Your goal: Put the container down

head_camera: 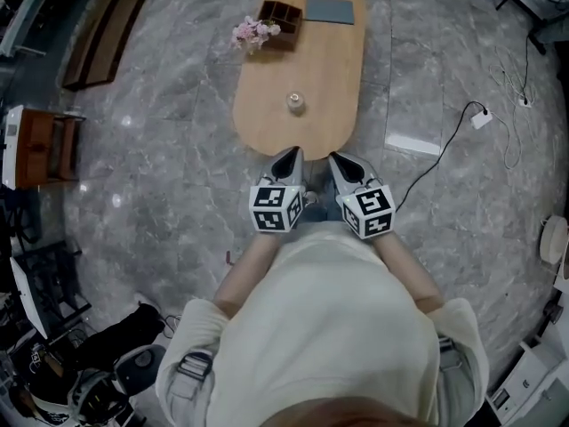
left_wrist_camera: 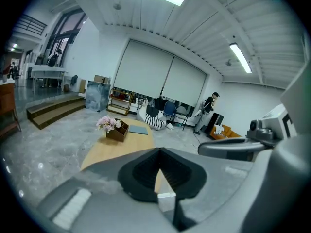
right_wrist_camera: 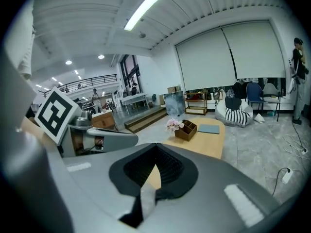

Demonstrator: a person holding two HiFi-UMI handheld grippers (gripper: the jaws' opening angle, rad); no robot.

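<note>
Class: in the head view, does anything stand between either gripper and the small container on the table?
Nothing visible. Only bare tabletop separates the left gripper and right gripper from the container; the wooden box sits beyond it.

shirt: cream, short-sleeved | left gripper, right gripper: grey, black-white marker cubes
</note>
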